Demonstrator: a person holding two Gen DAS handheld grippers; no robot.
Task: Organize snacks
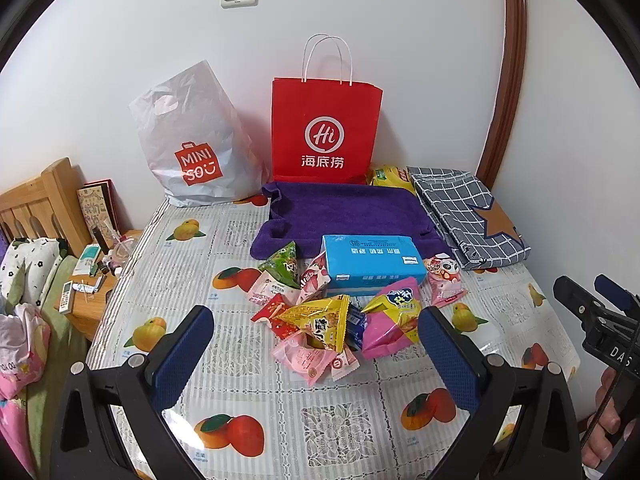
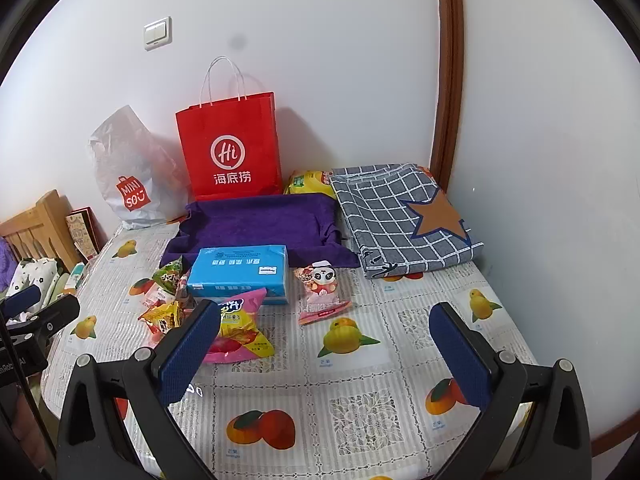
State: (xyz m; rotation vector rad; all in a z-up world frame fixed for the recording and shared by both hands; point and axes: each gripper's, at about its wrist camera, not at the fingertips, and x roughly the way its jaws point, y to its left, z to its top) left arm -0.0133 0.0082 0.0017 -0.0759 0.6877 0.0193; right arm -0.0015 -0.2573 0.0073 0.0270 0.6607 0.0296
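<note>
The snacks (image 1: 320,316) are heaped mid-table (image 1: 248,376) before the blue box (image 1: 372,264); both grippers, left (image 1: 316,344) and right (image 2: 326,344), are held wide, empty; light, crinkly, slippery packets are best pinched at sealed edges.

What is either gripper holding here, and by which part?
Nothing is held. The left gripper and right gripper are both open and empty above the table; the snack packets lie loose on it.
</note>
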